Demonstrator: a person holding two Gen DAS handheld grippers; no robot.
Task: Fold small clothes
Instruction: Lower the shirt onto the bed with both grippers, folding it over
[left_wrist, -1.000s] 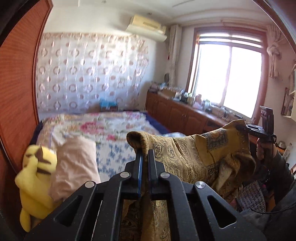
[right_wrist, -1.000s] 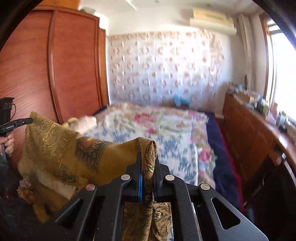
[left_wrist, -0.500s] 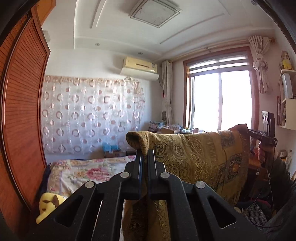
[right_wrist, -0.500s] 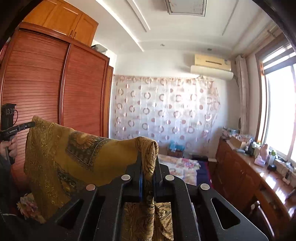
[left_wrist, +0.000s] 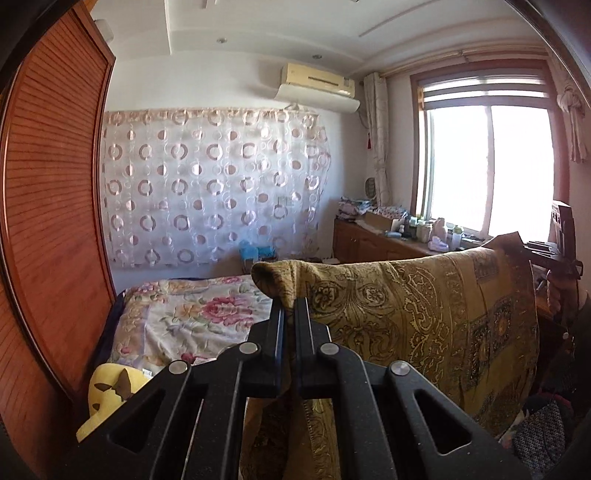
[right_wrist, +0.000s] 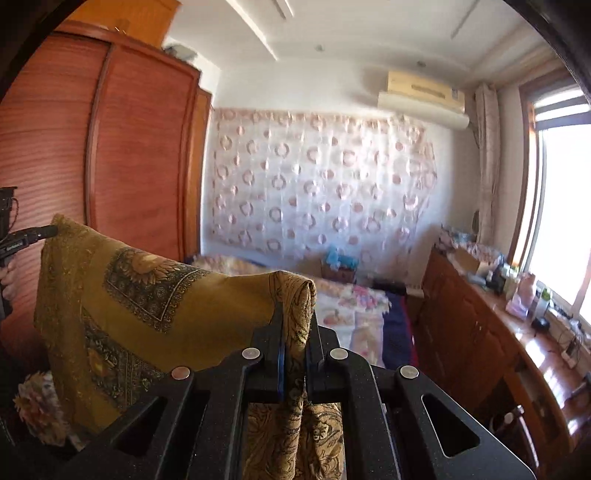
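A mustard-yellow patterned cloth (left_wrist: 424, 314) hangs stretched in the air between my two grippers, above the bed. My left gripper (left_wrist: 289, 306) is shut on one top corner, which bunches over its fingertips. In the right wrist view my right gripper (right_wrist: 295, 314) is shut on the other top corner of the cloth (right_wrist: 147, 306). Each view shows the opposite gripper pinching the far corner: the right one (left_wrist: 532, 254) at the right edge, the left one (right_wrist: 48, 232) at the left edge. The cloth's lower part drops out of sight behind the gripper bodies.
A bed with a floral quilt (left_wrist: 192, 310) lies ahead and below. A tall wooden wardrobe (left_wrist: 51, 206) stands on the left. A wooden cabinet with clutter (right_wrist: 498, 332) runs under the window (left_wrist: 487, 170). A yellow plush toy (left_wrist: 110, 387) lies at the bed's near left.
Both grippers rose with the cloth, stretching it taut, then dipped slightly. The views swung up toward the ceiling and back; the bed shows lower than a second ago.
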